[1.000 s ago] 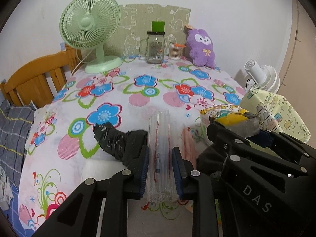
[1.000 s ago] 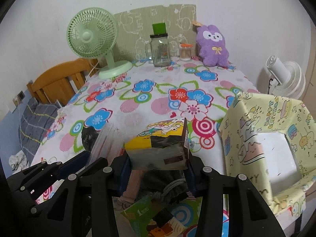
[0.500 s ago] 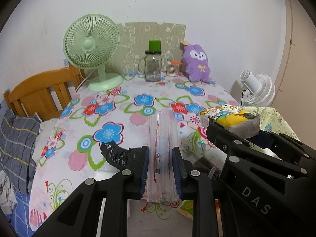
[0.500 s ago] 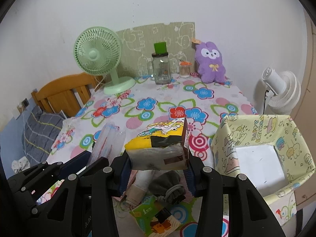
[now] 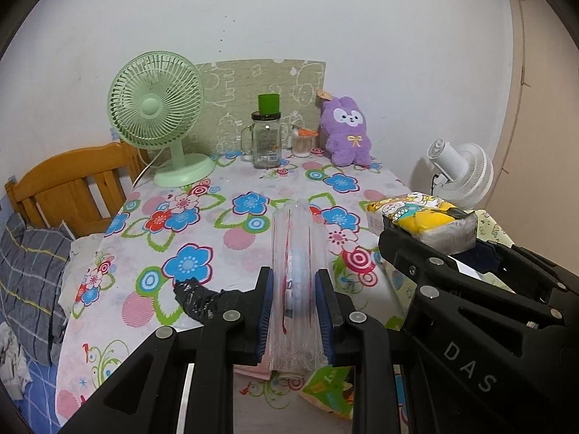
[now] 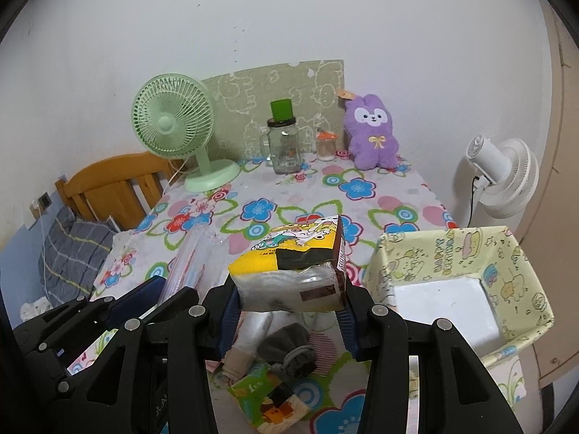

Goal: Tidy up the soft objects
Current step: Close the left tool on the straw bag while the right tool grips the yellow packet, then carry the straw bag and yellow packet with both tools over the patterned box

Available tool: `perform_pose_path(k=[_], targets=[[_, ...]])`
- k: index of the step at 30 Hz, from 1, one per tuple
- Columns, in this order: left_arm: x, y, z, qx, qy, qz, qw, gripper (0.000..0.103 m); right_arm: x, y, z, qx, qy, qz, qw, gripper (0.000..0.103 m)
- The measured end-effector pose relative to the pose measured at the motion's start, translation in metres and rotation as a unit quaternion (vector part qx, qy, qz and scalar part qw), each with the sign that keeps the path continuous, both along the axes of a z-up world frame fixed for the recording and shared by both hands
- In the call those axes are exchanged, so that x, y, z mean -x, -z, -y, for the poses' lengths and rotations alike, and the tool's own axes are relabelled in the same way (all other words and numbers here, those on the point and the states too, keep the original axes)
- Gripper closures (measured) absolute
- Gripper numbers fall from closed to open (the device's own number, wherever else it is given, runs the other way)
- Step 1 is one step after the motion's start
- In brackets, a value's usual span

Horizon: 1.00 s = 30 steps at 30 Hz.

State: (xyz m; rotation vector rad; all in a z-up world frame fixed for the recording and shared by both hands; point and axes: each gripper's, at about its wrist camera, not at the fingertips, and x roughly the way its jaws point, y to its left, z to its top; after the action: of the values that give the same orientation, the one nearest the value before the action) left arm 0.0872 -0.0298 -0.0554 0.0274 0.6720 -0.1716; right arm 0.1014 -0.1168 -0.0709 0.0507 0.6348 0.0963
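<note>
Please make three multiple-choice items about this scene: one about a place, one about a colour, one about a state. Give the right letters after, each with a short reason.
1. Where does the purple plush toy stand?
A. at the table's far end, near the wall
B. inside the yellow box
C. on the wooden chair

2. What colour is the fan on the table?
A. white
B. light green
C. blue

3. What is the right gripper doing?
A. open over the table
B. shut on nothing
C. shut on the tissue pack

Answers:
1. A, it sits beside the glass jar by the wall.
2. B, its cage and base are pale green.
3. C, the pack is pinched between the pads, off the table.
</note>
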Motion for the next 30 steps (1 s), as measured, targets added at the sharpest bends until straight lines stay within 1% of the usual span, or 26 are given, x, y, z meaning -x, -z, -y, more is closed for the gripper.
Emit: perform_pose_path(k=[6, 21, 30], targets=[[0.001, -0.005, 0.014, 0.004, 0.008, 0.01, 0.9999, 0.081, 0.004, -0.007, 0.013, -0.003, 0.002, 0.009, 1.0, 0.053], [0.0, -0.016, 0.066, -0.006, 0.032, 0.03, 0.999, 0.081, 0.011, -0.02, 0.062, -0.002, 0.017, 0.031, 0.999, 0.053], [-0.006, -0.015, 0.102, -0.006, 0.064, 0.029, 0.9975, 0.081, 0.014, -0.023, 0.096, 0.003, 0.046, 0.039, 0.998, 0.053]])
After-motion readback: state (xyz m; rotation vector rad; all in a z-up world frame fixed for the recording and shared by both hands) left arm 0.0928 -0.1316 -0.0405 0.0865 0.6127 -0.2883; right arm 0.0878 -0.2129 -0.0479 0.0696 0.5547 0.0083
